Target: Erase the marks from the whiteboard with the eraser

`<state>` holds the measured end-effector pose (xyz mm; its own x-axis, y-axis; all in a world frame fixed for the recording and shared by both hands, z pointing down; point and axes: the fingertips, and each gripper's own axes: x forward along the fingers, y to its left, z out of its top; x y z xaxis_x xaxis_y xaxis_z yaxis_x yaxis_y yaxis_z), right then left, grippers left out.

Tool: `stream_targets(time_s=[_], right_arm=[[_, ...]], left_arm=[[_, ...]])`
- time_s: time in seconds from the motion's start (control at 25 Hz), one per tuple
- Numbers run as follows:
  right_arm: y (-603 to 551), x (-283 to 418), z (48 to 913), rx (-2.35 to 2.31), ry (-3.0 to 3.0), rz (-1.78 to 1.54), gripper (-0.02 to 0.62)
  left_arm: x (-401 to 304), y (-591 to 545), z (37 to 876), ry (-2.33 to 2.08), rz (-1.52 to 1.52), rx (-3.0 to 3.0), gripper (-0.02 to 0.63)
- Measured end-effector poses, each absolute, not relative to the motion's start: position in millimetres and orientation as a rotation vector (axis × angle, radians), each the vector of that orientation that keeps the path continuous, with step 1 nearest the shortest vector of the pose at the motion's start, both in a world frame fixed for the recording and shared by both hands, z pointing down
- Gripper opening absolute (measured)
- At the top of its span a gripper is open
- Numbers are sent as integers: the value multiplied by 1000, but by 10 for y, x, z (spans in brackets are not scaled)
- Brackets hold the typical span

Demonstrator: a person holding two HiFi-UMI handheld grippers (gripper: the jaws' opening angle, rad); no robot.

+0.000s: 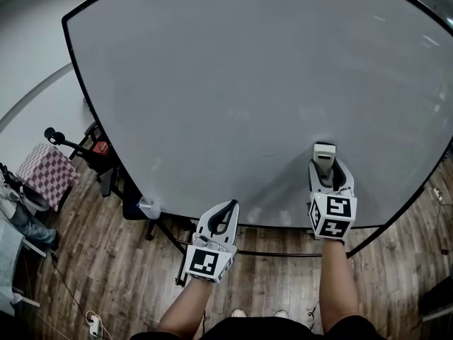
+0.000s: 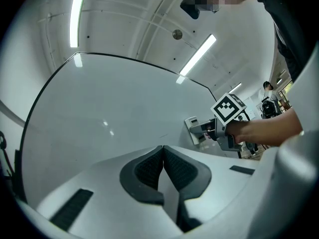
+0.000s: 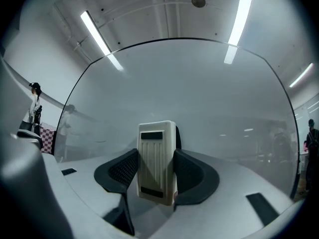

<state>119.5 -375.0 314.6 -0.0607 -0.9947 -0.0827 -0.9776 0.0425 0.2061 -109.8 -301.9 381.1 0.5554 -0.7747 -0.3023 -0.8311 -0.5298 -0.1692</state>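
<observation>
A large whiteboard (image 1: 255, 98) fills the head view; its surface looks clean apart from a faint smudge near the lower middle. My right gripper (image 1: 325, 163) is shut on a cream-white ribbed eraser (image 1: 324, 154), which sits against the lower right part of the board. The right gripper view shows that eraser (image 3: 157, 161) upright between the black pads, facing the whiteboard (image 3: 199, 98). My left gripper (image 1: 228, 210) hangs below the board's bottom edge, shut with nothing in it. In the left gripper view its pads (image 2: 149, 171) meet, and the eraser (image 2: 193, 130) is seen off to the right.
The board stands on a wheeled frame over a wood-plank floor (image 1: 106, 261). A checkered cloth (image 1: 46, 172) and dark chairs (image 1: 99, 158) lie at the left. A small white cup (image 1: 148, 207) sits near the board's lower left corner. A cable and plug (image 1: 93, 324) lie on the floor.
</observation>
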Motion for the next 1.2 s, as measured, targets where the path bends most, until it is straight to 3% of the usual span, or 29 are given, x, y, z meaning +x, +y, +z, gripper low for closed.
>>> stream_targets(time_s=[0.92, 1.2], right_arm=[[-4059, -948, 3491, 1627, -2474, -302, 250], [-3948, -1040, 3456, 1538, -2535, -318, 252]], left_arm=[[-2042, -3003, 3745, 1538, 270, -2355, 20], [-2078, -2949, 3806, 1563, 251, -2361, 20]])
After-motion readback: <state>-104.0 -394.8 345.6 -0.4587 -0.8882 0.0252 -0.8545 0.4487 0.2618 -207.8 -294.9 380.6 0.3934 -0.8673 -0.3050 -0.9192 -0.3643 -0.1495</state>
